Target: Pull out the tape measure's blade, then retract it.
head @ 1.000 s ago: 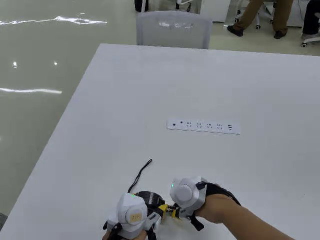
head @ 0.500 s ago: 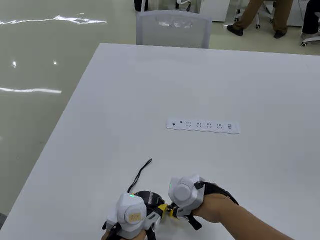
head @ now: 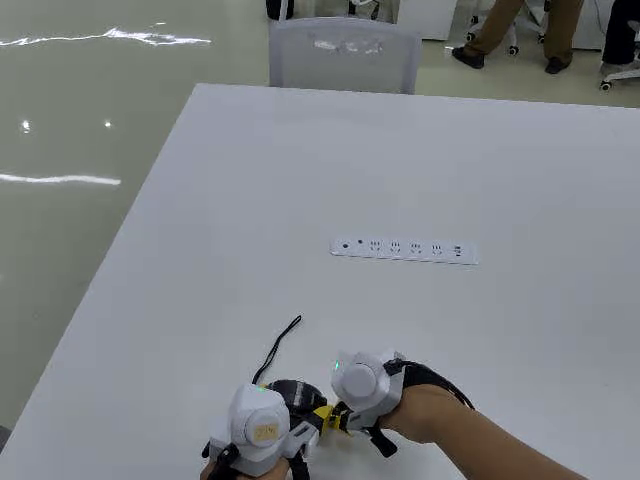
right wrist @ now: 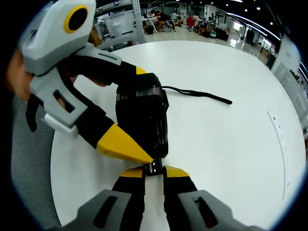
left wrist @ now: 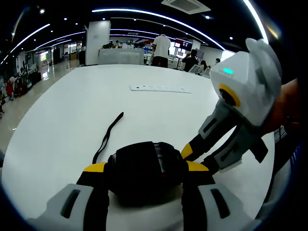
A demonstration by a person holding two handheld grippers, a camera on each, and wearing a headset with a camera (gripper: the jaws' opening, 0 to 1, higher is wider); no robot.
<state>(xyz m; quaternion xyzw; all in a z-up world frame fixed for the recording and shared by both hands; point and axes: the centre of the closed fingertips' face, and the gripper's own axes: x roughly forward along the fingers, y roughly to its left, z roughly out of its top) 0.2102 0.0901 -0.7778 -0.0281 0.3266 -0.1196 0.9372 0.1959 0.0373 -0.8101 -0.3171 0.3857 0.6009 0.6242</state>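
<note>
Tape [right wrist: 142, 115] sits at the near bench [head: 300, 180] edge, left tongs [left wrist: 145, 167] clamped round its case, right tongs [right wrist: 154, 172] pinching the blade tip [right wrist: 153, 166], both hardly shifted since a second ago.

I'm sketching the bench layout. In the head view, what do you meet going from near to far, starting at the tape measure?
tape measure → strap → power strip → chair → a person's legs on the floor beyond
</note>
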